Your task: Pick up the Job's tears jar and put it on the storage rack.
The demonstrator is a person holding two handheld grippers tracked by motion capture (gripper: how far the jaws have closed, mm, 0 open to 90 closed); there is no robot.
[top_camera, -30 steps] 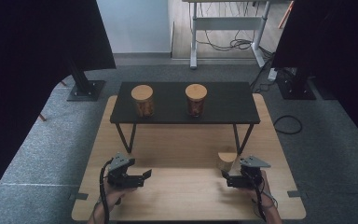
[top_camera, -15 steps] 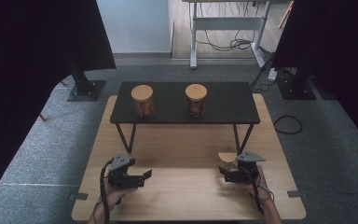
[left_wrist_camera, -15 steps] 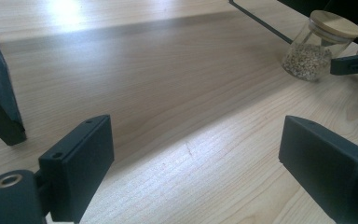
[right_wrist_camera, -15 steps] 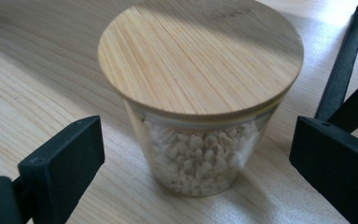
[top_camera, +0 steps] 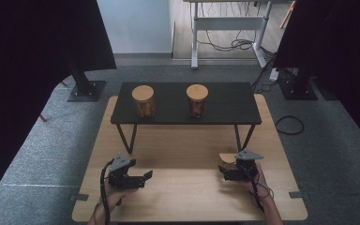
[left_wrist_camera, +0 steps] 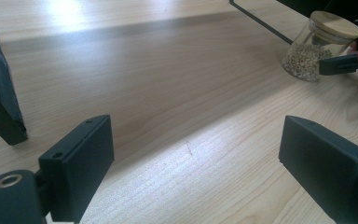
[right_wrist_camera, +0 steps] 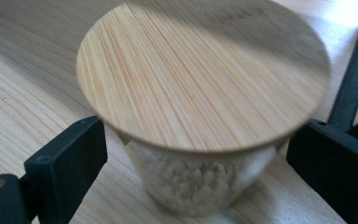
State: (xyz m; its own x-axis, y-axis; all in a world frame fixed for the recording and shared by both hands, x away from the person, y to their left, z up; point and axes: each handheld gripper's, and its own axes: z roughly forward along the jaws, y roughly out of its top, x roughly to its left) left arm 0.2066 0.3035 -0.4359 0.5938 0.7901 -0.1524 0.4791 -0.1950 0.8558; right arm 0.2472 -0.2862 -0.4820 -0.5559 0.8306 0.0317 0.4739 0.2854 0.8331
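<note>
Right gripper point(top_camera: 228, 172): jaws either side of the small glass jar point(right_wrist_camera: 200, 186), just been closing, gaps still visible, not pressing.
Jar: upright on the bench point(top_camera: 187, 197), near the black shelf's point(top_camera: 225, 101) right leg.
Left gripper point(top_camera: 143, 177): jaws apart, nothing between.
Writing on lid point(right_wrist_camera: 205, 74): faint mark, unreadable.

You have 1 small glass jar point(right_wrist_camera: 200, 186) in hand's reach: clear-walled, upright on the light wooden table point(top_camera: 187, 192), part-filled with pale, grainy bits and capped by a round bamboo lid point(right_wrist_camera: 205, 74) wider than the glass. It stands near your right-hand edge of the table, in front of the black shelf's point(top_camera: 225, 101) right legs, between black jaws on either side.
</note>
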